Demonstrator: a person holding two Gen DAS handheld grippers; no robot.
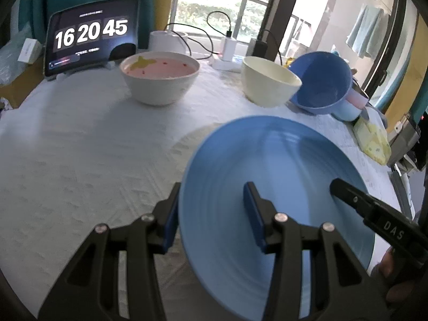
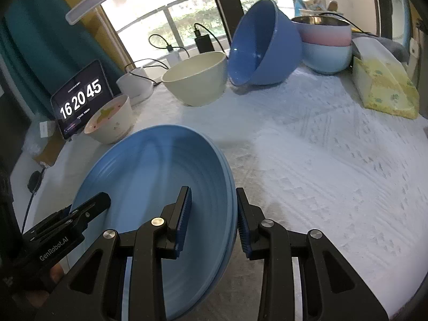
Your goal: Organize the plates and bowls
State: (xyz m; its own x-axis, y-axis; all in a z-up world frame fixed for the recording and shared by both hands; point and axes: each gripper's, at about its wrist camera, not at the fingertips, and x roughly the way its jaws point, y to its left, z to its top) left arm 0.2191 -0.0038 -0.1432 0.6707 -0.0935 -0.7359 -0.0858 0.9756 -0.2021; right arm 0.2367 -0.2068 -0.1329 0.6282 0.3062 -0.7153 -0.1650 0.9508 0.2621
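Observation:
A blue plate point(image 1: 281, 165) hangs tilted just above the white tablecloth point(image 1: 80, 147), held from both sides. My left gripper point(image 1: 211, 195) is shut on its left rim, one pad outside and one inside. In the right wrist view the plate point(image 2: 149, 165) shows a doubled rim, perhaps two plates stacked. My right gripper point(image 2: 214, 195) is shut on the right rim. Behind stand a white bowl with pink inside point(image 1: 160, 80), a cream bowl point(image 1: 270, 80) and a darker blue bowl point(image 1: 321, 85) tipped on its side against a pink bowl nested in a pale blue one point(image 2: 326, 42).
A tablet showing a clock point(image 1: 91, 40) stands at the back left, with chargers and cables point(image 1: 227, 45) along the window sill. A yellow tissue pack point(image 2: 385, 85) lies at the table's right edge. A dark puck on a cable point(image 2: 34, 180) sits at the left edge.

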